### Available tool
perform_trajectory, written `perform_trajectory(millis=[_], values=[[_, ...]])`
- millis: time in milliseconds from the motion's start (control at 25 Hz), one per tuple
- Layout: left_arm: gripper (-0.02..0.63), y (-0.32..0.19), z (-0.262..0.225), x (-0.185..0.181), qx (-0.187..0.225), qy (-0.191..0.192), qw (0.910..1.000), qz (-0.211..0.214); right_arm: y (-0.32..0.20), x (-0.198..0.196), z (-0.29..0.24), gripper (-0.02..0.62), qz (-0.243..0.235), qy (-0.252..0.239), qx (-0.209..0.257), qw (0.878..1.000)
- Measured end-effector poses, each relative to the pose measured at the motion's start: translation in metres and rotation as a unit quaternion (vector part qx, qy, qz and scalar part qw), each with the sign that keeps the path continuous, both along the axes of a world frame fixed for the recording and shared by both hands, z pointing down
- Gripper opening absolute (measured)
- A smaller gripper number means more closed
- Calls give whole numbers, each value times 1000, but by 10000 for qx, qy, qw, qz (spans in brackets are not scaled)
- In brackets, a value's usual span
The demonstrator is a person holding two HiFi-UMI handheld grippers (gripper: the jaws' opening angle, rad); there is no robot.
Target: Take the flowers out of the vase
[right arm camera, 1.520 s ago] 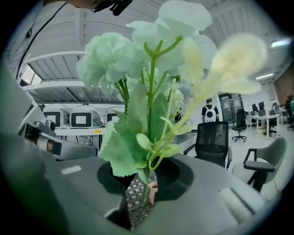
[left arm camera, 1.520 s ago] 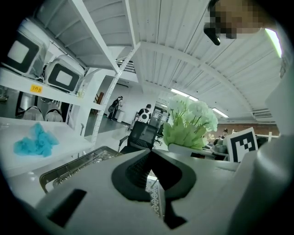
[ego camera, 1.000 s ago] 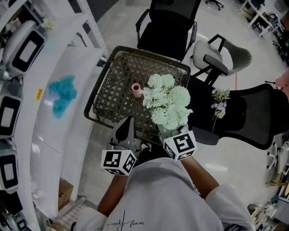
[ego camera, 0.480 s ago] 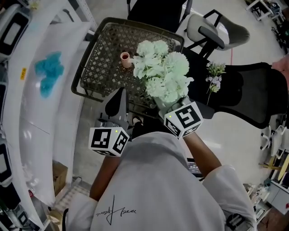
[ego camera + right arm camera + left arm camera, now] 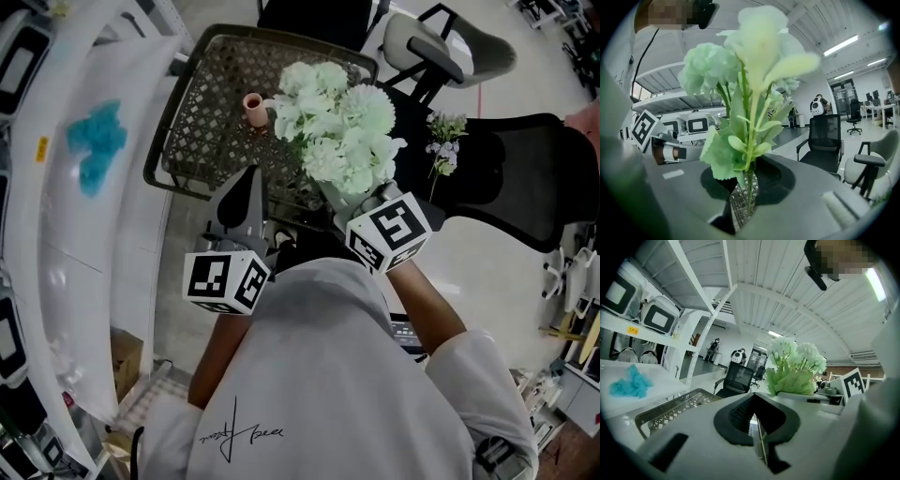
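Note:
A bunch of pale green flowers (image 5: 342, 122) stands upright in my right gripper (image 5: 364, 202), whose jaws are shut on the stems; the right gripper view shows the stems (image 5: 749, 187) pinched between the pads. The bunch is free of the small pink vase (image 5: 254, 108), which stands empty on the wire mesh table (image 5: 202, 122) to its left. My left gripper (image 5: 248, 178) hovers near the table's front edge, jaws together and holding nothing. In the left gripper view the flowers (image 5: 794, 364) show to the right.
A black office chair (image 5: 506, 178) on the right carries a sprig of small purple flowers (image 5: 441, 141). A grey chair (image 5: 450, 52) and another black chair stand behind the table. White shelving with a blue cloth (image 5: 94, 145) runs along the left.
The head view has shifted, so the table sits higher in the picture. Both grippers keep their places and the bunch stays in the right gripper.

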State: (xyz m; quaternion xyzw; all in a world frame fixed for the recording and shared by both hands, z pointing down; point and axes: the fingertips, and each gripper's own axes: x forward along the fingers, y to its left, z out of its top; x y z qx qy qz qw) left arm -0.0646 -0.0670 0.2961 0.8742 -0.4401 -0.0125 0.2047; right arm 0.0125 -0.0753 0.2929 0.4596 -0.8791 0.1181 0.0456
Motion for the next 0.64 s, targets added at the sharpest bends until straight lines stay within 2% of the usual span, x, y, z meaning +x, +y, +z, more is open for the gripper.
perform_trajectory(millis=[640], values=[[2,-3,0,-1,-44,10,10000,-77,-1,-6,-3,69,-201,-17,-19,9998]])
